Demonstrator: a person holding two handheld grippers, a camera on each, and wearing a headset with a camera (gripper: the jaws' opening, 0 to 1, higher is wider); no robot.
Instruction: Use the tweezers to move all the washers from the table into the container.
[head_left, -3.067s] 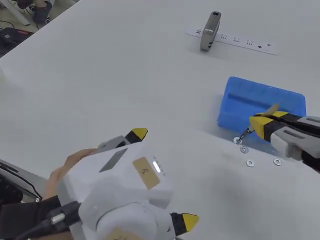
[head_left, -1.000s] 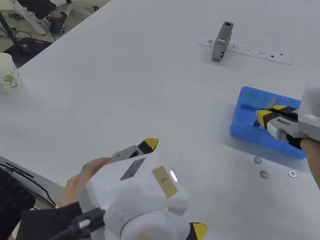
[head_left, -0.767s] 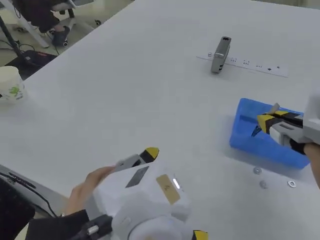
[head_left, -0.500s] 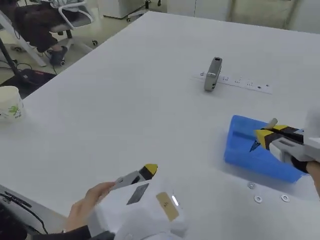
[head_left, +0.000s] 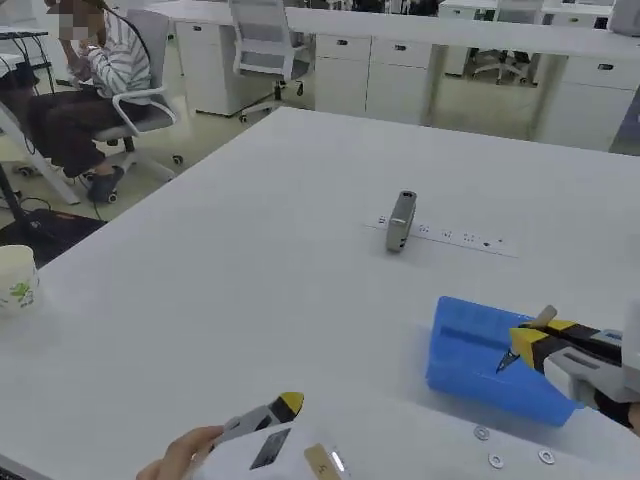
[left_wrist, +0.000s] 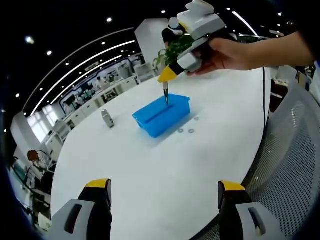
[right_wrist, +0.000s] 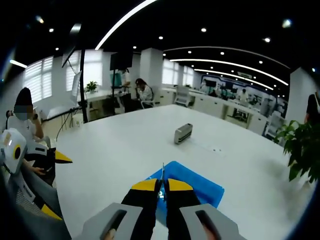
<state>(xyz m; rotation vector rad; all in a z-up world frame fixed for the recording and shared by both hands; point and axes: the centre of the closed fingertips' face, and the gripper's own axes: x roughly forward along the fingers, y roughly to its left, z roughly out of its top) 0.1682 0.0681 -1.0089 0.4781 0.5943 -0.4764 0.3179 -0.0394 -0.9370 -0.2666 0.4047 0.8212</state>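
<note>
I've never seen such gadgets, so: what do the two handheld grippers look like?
Both match: the left gripper and right gripper have grey-white plastic bodies and black jaws capped with yellow tips. The left one's white housing carries a tan sticker and a small glowing light.

White counter (head_left: 250, 260), matte surface. A flat white power strip (head_left: 455, 238) lies toward its far side. A grey block-shaped adapter (head_left: 401, 221) stands at the strip's left end, touching it. A paper cup with green print (head_left: 17, 280) stands near the counter's left edge. Beyond the counter: a seated person in a striped top (head_left: 95, 75), one vacant office chair (head_left: 262, 50), a row of white cabinets (head_left: 400, 75).
</note>
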